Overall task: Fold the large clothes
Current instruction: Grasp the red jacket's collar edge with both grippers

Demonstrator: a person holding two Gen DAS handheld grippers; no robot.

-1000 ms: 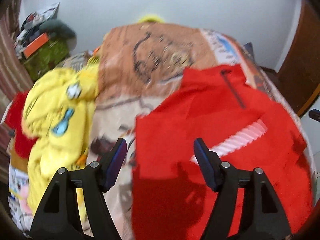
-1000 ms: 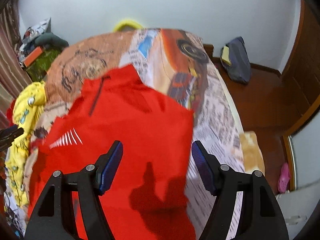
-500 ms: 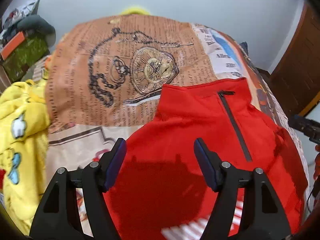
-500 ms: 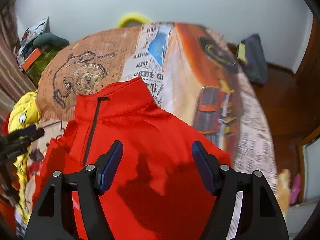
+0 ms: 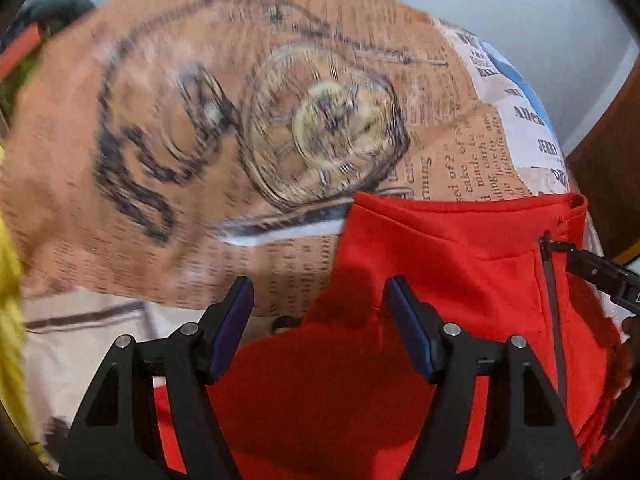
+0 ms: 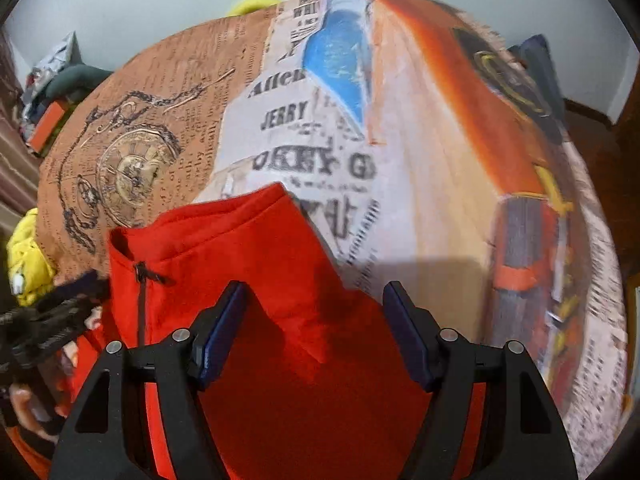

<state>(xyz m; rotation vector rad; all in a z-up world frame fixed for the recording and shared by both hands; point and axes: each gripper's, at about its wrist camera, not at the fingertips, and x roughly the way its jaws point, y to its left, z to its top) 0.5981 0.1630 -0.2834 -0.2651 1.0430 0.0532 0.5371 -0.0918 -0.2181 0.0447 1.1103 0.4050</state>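
Both grippers point steeply down over a red pullover [image 5: 460,292] that lies spread on a bed, collar toward the far end, on a bedspread [image 5: 160,200] printed with newsprint and a pocket watch. The left gripper [image 5: 319,330] hangs above the garment's left shoulder edge, where red cloth meets the bedspread; its blue-padded jaws stand well apart with nothing pinched between them, the fabric lying below. The right gripper [image 6: 315,334] hangs over the right shoulder slope of the pullover [image 6: 248,264], a little below the collar; its jaws are closing but are not yet on the cloth, which lies under the gap rather than in it. The left wrist view alone shows the watch print large and blurred directly ahead, a yellow garment [image 5: 10,312] at the left border, and the tip of the right gripper reaching in at the right border beside the dark zipper [image 5: 551,304]. The right wrist view alone shows the bedspread's [image 6: 420,200] blue and orange panels on the right half, the person's hand [image 6: 30,408] holding the left gripper at the lower left, a dark blue bag [image 6: 540,64] on the floor by the wall, and clutter at the far left.
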